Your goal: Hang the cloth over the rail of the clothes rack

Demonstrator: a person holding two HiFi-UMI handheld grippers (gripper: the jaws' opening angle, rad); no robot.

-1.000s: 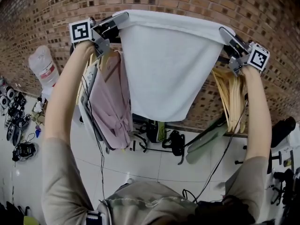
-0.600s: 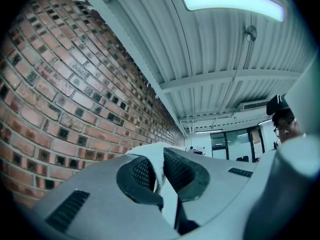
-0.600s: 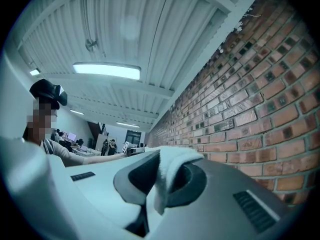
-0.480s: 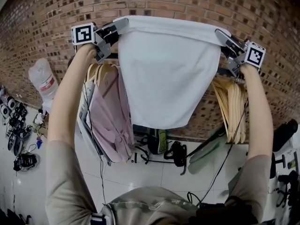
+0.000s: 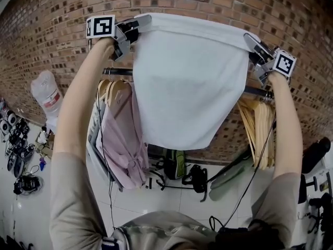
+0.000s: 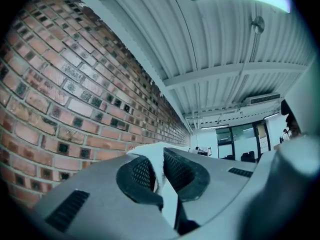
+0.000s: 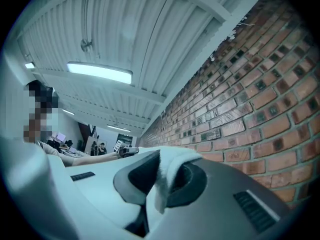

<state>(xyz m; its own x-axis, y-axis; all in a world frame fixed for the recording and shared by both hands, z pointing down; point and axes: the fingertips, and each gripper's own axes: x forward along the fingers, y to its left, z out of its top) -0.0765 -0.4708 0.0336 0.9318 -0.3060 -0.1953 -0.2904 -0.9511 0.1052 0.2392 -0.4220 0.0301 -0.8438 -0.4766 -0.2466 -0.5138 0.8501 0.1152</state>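
Note:
A white cloth (image 5: pixel 190 82) hangs spread between my two grippers, held up by its top corners in front of the brick wall. My left gripper (image 5: pixel 141 24) is shut on the cloth's top left corner (image 6: pixel 156 166). My right gripper (image 5: pixel 252 40) is shut on the top right corner (image 7: pixel 167 176). The dark rail (image 5: pixel 117 72) of the clothes rack runs behind the cloth, below its top edge, and shows again at the right (image 5: pixel 256 91). The cloth hides the middle of the rail.
A pink garment (image 5: pixel 122 134) and other clothes hang on the rail at the left. Wooden hangers (image 5: pixel 258 132) hang at the right. A brick wall (image 5: pixel 47 30) stands close behind. Bags (image 5: pixel 174 163) and gear lie on the floor below.
Both grippers have lifted the cloth higher and toward the wall. Its top edge now stands above the rail, which shows beneath the hands.

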